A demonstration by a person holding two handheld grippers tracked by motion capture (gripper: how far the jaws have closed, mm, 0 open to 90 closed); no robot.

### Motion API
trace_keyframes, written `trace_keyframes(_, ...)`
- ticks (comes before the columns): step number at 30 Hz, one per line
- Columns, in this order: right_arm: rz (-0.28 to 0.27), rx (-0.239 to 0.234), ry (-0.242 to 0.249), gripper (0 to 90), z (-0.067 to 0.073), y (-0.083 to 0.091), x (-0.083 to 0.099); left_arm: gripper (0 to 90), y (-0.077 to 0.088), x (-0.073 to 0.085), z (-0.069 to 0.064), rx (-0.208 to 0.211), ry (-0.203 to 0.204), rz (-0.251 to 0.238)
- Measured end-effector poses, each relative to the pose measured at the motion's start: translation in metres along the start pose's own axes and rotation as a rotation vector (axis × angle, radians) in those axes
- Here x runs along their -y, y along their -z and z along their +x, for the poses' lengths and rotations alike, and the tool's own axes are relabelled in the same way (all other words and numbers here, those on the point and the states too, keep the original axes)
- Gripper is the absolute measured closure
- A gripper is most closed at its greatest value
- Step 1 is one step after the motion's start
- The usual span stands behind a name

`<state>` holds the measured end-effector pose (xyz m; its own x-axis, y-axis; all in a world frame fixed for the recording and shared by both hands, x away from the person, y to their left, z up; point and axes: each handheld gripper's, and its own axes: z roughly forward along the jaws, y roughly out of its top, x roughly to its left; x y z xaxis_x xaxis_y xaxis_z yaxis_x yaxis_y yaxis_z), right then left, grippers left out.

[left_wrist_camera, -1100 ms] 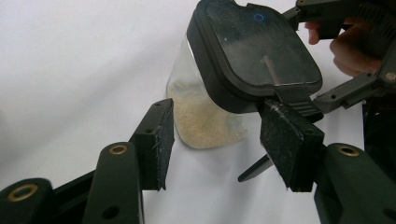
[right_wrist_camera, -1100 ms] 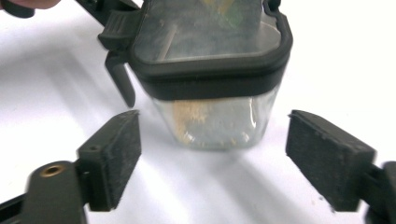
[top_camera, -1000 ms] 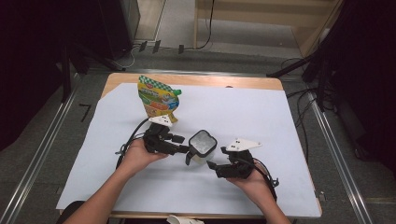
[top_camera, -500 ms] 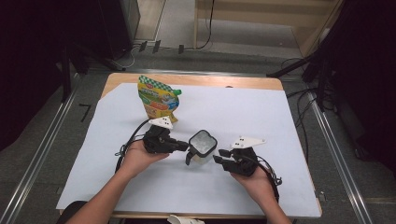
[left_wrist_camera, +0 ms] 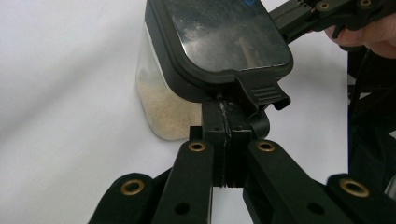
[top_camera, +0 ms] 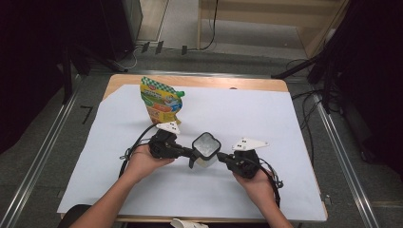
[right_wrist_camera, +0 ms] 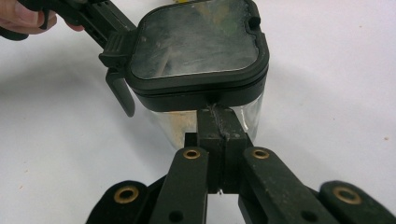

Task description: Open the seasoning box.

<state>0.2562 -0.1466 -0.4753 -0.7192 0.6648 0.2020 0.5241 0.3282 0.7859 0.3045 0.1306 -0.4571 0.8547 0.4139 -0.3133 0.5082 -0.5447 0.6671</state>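
container (left_wrist_camera: 187, 93) base beyond left gripper (left_wrist_camera: 224, 135): hidden under lid | pouch (top_camera: 161, 100) print: too small to read (blurred) | forearms: cut off at the bottom edge

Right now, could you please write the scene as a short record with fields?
surface: white sheet over a wooden table
container: clear box with black lid, pale powder at the bottom
lid latch: hangs down on the box's side toward the left gripper
left gripper: fingers shut, tips at the lid edge by the latch
right gripper: fingers shut, tips at the opposite lid edge
behind: colourful pouch, upright
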Motion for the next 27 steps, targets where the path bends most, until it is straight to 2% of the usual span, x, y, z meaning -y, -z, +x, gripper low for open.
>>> trace_keyframes(5, 0.006, 0.005, 0.004, 90.0, -0.002, 0.0, -0.001, 90.0, -0.001, -0.001, -0.003, 0.012, -0.012, 0.013)
trace_keyframes(9, 0.01, 0.02, -0.015, 90.0, -0.006, -0.002, -0.002, 90.0, -0.008, -0.002, -0.008, 0.03, -0.021, 0.023)
trace_keyframes(13, 0.018, 0.039, -0.007, 90.0, -0.006, -0.004, -0.003, 90.0, -0.012, -0.003, -0.011, 0.037, -0.033, 0.029)
trace_keyframes(14, 0.018, 0.05, -0.012, 90.0, -0.007, -0.006, -0.003, 90.0, -0.013, -0.004, -0.013, 0.04, -0.045, 0.027)
trace_keyframes(19, 0.01, 0.052, -0.026, 90.0, -0.013, -0.007, -0.004, 90.0, -0.017, -0.005, -0.015, 0.06, -0.044, 0.019)
trace_keyframes(22, 0.002, 0.07, -0.044, 90.0, -0.017, -0.009, -0.004, 90.0, -0.023, -0.007, -0.019, 0.088, -0.039, 0.003)
trace_keyframes(25, -0.001, 0.076, -0.049, 90.0, -0.019, -0.01, -0.004, 90.0, -0.027, -0.008, -0.022, 0.096, -0.037, -0.001)
trace_keyframes(27, 0.003, 0.075, -0.053, 90.0, -0.022, -0.009, -0.005, 90.0, -0.029, -0.01, -0.024, 0.106, -0.045, -0.003)
